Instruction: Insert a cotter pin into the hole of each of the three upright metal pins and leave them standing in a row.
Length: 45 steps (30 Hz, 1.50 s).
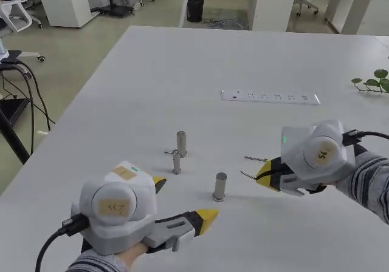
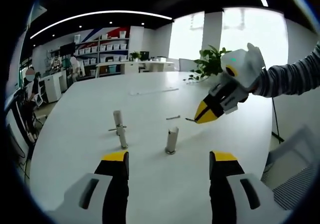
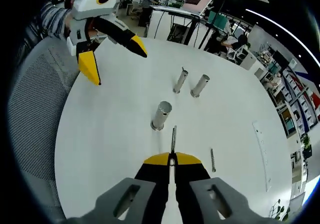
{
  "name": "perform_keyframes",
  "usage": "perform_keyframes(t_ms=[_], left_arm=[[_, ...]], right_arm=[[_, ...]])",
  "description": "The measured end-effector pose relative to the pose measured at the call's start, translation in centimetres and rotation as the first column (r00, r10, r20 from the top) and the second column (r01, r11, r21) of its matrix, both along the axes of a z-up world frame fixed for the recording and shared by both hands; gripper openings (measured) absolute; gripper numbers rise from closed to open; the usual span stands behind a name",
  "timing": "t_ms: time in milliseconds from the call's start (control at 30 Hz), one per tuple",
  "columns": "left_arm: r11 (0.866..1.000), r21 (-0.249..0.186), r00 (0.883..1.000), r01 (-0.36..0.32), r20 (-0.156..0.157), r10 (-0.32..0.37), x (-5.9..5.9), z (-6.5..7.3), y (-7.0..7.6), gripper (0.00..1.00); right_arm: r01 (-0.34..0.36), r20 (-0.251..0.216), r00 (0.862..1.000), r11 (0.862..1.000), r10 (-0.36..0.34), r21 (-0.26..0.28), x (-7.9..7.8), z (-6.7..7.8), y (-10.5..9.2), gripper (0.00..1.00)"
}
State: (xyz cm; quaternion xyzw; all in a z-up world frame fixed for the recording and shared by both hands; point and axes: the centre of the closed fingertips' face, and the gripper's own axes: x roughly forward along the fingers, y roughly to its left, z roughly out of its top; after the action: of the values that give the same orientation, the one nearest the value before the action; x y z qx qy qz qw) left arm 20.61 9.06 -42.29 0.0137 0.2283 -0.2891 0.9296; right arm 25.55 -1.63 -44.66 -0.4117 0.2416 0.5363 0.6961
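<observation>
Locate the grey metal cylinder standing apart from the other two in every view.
Head view: the short grey metal cylinder is just below and right of centre.
Left gripper view: the cylinder is central, above the gap between yellow-tipped fingers.
Right gripper view: the cylinder is central, ahead of the thin cotter pin.
Shared landmark: the white power strip.

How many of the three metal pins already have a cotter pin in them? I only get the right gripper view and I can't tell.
Observer: One. In the head view the middle pin has a cotter pin poking out sideways near its top.
Operator: Is the one I'm holding touching the closest pin?
Observer: No. Seen from the side in the left gripper view, the held cotter pin in the right gripper stops short of the closest pin, with a clear gap between them.
</observation>
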Motion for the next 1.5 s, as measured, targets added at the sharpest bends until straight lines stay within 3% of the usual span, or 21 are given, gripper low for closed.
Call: perform_keyframes(t_ms=[200, 533, 700, 1067, 1500], left_arm=[[0.999, -0.029, 0.999, 0.035, -0.005, -0.035, -0.3, 0.5, -0.9, 0.52], [0.989, -0.124, 0.997, 0.075, -0.022, -0.078, -0.7, 1.4, -2.3, 0.35], [0.985, -0.153, 0.995, 0.075, -0.047, -0.084, -0.9, 1.3, -2.6, 0.30], [0.962, -0.266, 0.993, 0.059, -0.088, -0.085, -1.0, 2.1, -3.2, 0.14], [0.949, -0.310, 0.991, 0.056, -0.097, -0.090, -1.2, 2.4, -3.7, 0.00]], right_arm=[[-0.099, 0.048, 0.994, 0.995, 0.098, 0.003, -1.8, 0.7, 1.6, 0.00], [-0.235, 0.119, 0.965, 0.972, 0.233, 0.002, -4.6, 2.2, 4.1, 0.00], [-0.264, 0.134, 0.957, 0.964, 0.259, 0.019, -5.4, 2.8, 5.0, 0.00], [-0.303, 0.150, 0.944, 0.952, 0.293, 0.046, -6.4, 3.7, 6.0, 0.00], [-0.313, 0.154, 0.941, 0.948, 0.301, 0.053, -6.9, 3.9, 6.3, 0.00]])
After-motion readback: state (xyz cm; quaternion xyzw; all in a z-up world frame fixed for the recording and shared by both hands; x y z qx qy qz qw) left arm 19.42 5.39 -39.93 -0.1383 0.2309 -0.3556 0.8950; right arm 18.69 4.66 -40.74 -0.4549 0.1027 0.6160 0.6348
